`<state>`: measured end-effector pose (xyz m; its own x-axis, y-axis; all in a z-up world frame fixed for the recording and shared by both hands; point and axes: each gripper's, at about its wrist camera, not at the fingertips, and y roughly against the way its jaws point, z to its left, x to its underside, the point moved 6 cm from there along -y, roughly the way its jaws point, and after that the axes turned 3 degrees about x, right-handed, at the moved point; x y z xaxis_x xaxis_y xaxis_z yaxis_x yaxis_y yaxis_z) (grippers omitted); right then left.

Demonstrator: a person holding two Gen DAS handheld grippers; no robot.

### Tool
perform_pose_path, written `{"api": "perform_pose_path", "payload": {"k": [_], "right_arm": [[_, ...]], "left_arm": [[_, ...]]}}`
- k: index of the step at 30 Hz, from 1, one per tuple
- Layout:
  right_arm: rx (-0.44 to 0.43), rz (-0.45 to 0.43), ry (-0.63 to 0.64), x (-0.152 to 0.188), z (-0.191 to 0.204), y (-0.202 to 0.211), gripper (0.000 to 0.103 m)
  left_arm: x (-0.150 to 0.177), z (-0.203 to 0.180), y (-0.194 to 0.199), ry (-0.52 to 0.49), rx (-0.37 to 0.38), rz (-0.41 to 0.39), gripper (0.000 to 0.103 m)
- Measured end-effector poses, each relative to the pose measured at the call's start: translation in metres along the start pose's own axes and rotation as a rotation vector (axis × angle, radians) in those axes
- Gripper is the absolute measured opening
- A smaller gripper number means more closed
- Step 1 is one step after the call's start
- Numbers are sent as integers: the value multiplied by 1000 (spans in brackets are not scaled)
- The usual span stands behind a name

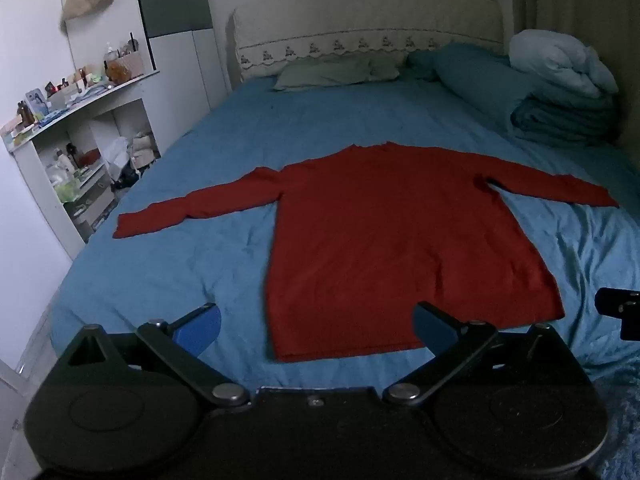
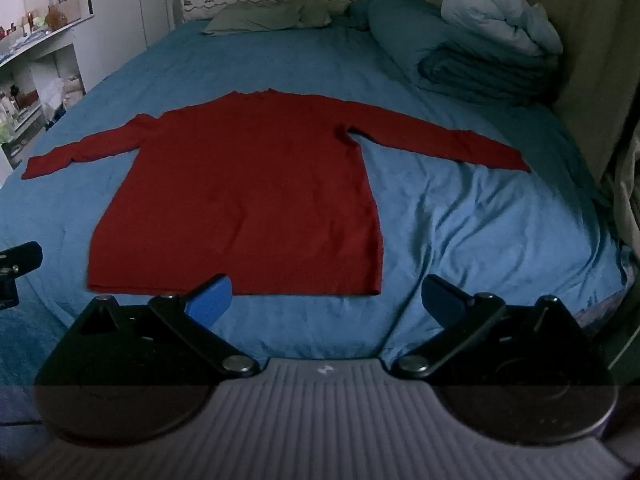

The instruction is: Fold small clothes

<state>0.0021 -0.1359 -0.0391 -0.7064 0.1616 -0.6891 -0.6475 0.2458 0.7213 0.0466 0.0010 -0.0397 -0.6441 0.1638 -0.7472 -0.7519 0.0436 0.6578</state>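
I hold my left gripper (image 1: 316, 326) tilted down over the near edge of the bed, its blue-padded fingers (image 1: 200, 330) spread as wide as they go, with nothing between them. My right gripper (image 2: 326, 300) is the same: fingers wide apart, empty, hanging just short of the hem. The red long-sleeved sweater (image 1: 384, 240) lies flat on the blue bedsheet (image 1: 180, 260), collar toward the headboard (image 1: 368, 28), hem toward me, both sleeves stretched out to the sides. From the left wrist view the hem sits between my fingertips and a little to the right; from the right wrist view the sweater (image 2: 248, 192) lies ahead and to the left, its hem corner just beyond my left finger (image 2: 210, 300). Folded blankets (image 2: 488, 68) are stacked at the far right by a green pillow (image 2: 264, 16), well apart from the sweater. A cluttered shelf (image 1: 80, 148) stands left of the bed
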Motion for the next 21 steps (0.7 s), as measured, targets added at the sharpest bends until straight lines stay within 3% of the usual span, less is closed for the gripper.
{"api": "perform_pose_path", "payload": {"k": [21], "right_arm": [[-6, 5, -5, 1, 0, -2, 103]], "left_arm": [[-2, -2, 3, 10, 16, -1, 103]]}}
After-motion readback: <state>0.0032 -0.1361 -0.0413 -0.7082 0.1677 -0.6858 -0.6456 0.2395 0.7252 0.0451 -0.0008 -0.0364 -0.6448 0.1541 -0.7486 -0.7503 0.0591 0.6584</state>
